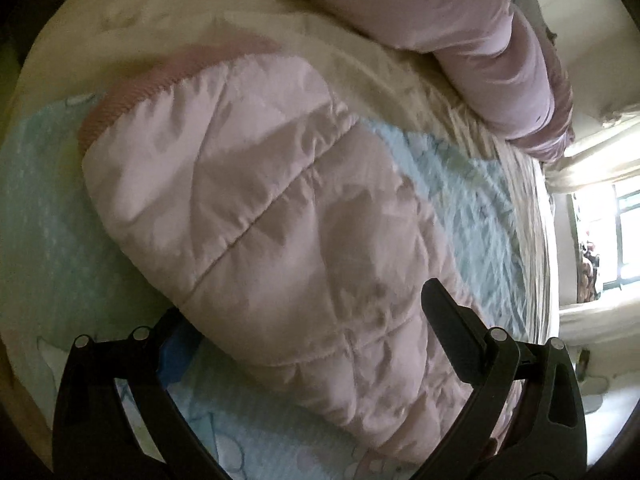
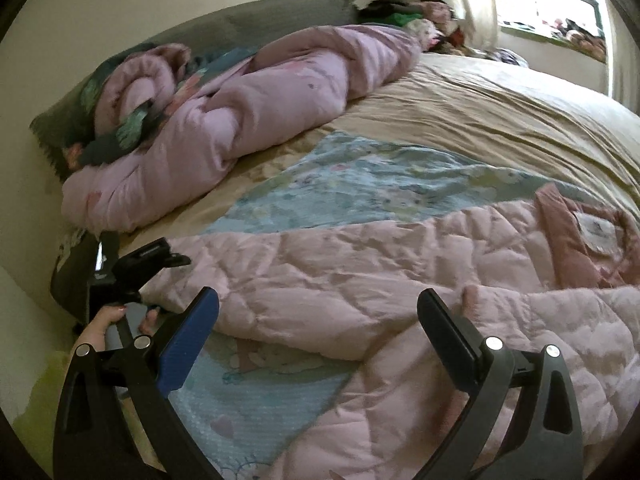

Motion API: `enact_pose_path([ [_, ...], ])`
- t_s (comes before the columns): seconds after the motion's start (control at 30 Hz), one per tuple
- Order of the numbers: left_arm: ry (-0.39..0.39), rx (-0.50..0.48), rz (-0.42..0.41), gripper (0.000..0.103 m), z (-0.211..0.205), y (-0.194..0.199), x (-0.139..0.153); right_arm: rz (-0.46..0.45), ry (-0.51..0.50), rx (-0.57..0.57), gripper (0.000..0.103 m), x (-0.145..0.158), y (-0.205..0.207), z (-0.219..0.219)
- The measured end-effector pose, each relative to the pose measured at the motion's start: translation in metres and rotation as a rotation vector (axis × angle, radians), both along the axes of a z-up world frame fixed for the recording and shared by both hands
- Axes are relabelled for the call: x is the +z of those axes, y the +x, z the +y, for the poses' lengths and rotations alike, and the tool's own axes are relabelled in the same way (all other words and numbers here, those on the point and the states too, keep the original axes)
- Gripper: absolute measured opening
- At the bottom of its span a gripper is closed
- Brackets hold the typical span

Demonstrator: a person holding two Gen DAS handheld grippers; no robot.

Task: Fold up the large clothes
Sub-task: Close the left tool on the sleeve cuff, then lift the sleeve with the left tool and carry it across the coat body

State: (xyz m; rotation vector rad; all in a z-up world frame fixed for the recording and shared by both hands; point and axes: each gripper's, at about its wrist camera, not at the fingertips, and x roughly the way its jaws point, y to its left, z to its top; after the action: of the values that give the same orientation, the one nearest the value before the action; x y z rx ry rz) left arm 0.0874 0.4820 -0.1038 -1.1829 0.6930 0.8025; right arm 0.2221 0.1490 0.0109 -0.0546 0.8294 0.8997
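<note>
Pink quilted jacket [image 2: 400,280] lies flat on the bed [image 2: 500,120], filling lower right of the right view. Right gripper [image 2: 320,312] hovers wide, empty. Left gripper [image 1: 304,320] straddles a sleeve [image 1: 260,200], wide. Advice: grip the sleeve's full thickness before folding inward.

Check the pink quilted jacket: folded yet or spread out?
Mostly spread: the jacket lies open across the bed, collar label showing, one sleeve laid over.
</note>
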Motion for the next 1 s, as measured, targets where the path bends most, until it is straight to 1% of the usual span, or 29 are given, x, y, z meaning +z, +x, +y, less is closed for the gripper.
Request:
enact_pose_path([
  [0.03,0.016,0.003,-0.011,0.093,0.000,0.001,0.001,0.004,0.005,-0.011,0.099,0.000,0.002,-0.005],
  [0.1,0.054,0.007,-0.012,0.079,-0.002,0.000,0.007,0.007,0.012,-0.028,0.099,-0.001,0.005,-0.012],
  [0.17,0.098,0.000,-0.007,0.048,-0.003,0.002,0.013,0.009,0.023,-0.041,0.099,-0.001,0.008,-0.019],
  [0.2,0.123,-0.008,-0.013,0.039,-0.004,0.001,0.018,0.010,0.026,-0.048,0.099,-0.001,0.008,-0.023],
  [0.27,0.158,-0.017,-0.035,0.030,-0.004,0.002,0.027,0.015,0.034,-0.065,0.099,-0.003,0.010,-0.032],
  [0.37,0.187,-0.039,-0.055,0.024,-0.006,0.005,0.036,0.029,0.043,-0.081,0.099,-0.006,0.013,-0.039],
  [0.43,0.191,-0.040,-0.096,0.020,-0.007,0.004,0.042,0.039,0.051,-0.097,0.099,-0.008,0.015,-0.046],
  [0.53,0.219,-0.055,-0.149,0.016,-0.012,0.005,0.057,0.050,0.070,-0.111,0.099,-0.009,0.016,-0.058],
  [0.7,0.325,-0.115,-0.237,0.011,-0.031,0.006,0.096,0.043,0.087,-0.133,0.099,-0.006,0.017,-0.075],
  [0.8,0.388,-0.147,-0.266,0.011,-0.045,0.007,0.114,0.047,0.113,-0.147,0.099,-0.005,0.017,-0.088],
  [0.9,0.437,-0.177,-0.319,0.010,-0.062,0.006,0.132,0.055,0.143,-0.165,0.099,-0.005,0.015,-0.105],
  [1.0,0.513,-0.215,-0.346,0.010,-0.085,0.004,0.152,0.062,0.166,-0.182,0.099,-0.005,0.011,-0.123],
])
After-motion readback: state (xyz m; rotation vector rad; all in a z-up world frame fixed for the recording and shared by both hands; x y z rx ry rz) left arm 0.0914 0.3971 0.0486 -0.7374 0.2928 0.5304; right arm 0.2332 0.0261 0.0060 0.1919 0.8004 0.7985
